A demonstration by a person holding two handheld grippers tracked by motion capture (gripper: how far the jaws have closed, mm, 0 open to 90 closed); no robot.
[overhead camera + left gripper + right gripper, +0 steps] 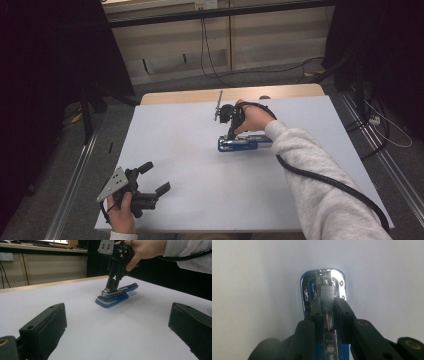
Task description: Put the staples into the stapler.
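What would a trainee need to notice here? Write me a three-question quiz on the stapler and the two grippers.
1. True or false: the left gripper is closed on the blue stapler.
2. What does the right gripper clamp? A) the stapler's metal staple channel B) a pen C) a cable
3. Fill in: the stapler lies on the ___ table sheet.

Key
1. False: its jaws are wide apart, with nothing between them, near the table's front edge.
2. A: the jaws press either side of the channel above the shiny base plate.
3. white

Glossy chrome, perhaps blue-plastic stapler (323,292)
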